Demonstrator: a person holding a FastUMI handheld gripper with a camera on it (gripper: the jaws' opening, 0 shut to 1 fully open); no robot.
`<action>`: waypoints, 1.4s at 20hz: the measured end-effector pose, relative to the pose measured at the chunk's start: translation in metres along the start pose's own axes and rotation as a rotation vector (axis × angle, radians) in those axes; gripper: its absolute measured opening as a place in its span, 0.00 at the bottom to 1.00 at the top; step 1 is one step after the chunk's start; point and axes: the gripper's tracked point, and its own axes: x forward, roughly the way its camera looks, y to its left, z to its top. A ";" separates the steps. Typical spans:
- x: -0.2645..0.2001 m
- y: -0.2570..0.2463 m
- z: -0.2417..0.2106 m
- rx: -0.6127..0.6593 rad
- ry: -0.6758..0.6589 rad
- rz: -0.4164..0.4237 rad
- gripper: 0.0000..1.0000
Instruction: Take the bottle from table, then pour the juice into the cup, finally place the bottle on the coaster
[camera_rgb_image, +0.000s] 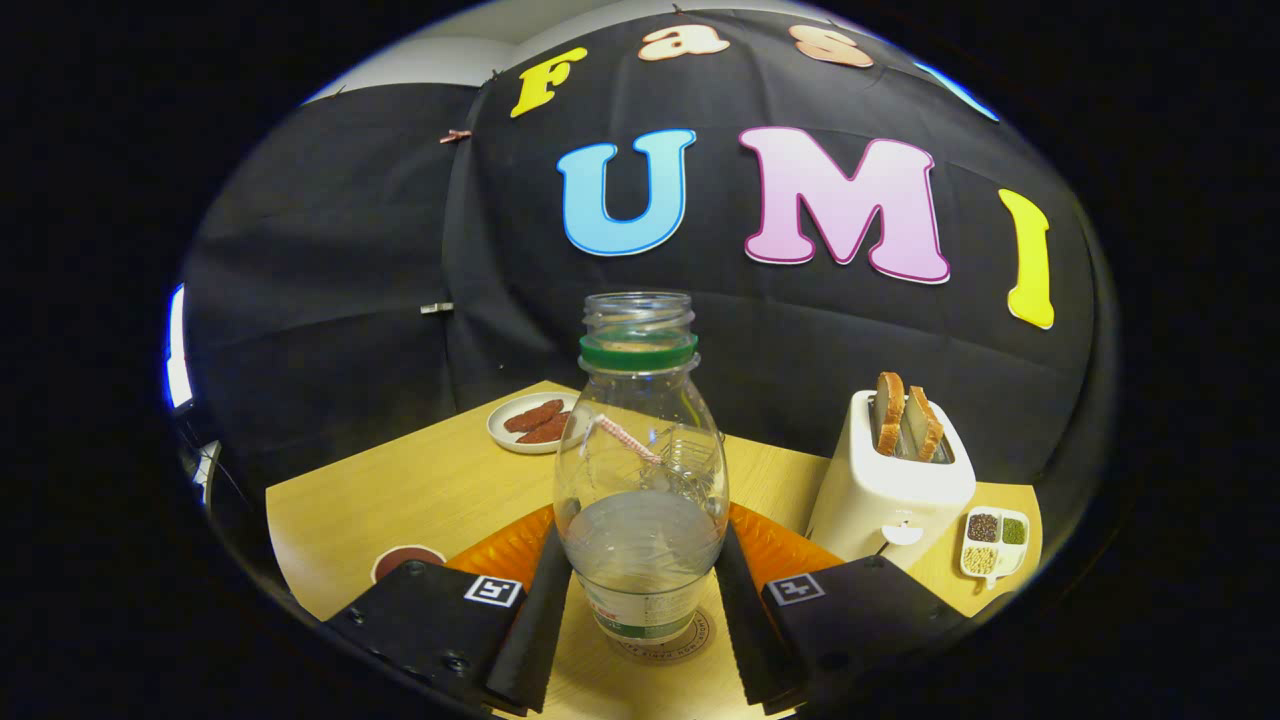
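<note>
On the table (400, 490), fingers (545, 600) flank the bottle (640, 480), hiding its coaster (662, 640).

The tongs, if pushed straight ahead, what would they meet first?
The bottle already stands between the tongs, on the coaster. Straight ahead, the orange plate behind it probably comes next, though depth is unclear.

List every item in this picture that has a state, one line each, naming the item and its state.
Clear plastic bottle: uncapped, upright, partly filled, standing on round coaster.
Gripper: fingers against bottle's sides.
White toaster: two bread slices sticking up.
White plate: holds reddish pieces.
Divided white dish: compartments filled.
</note>
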 end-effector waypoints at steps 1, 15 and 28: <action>0.004 -0.005 -0.005 0.000 -0.012 -0.011 0.74; 0.027 -0.019 -0.064 0.038 0.011 -0.067 0.78; 0.003 -0.017 -0.056 -0.004 0.017 -0.087 1.00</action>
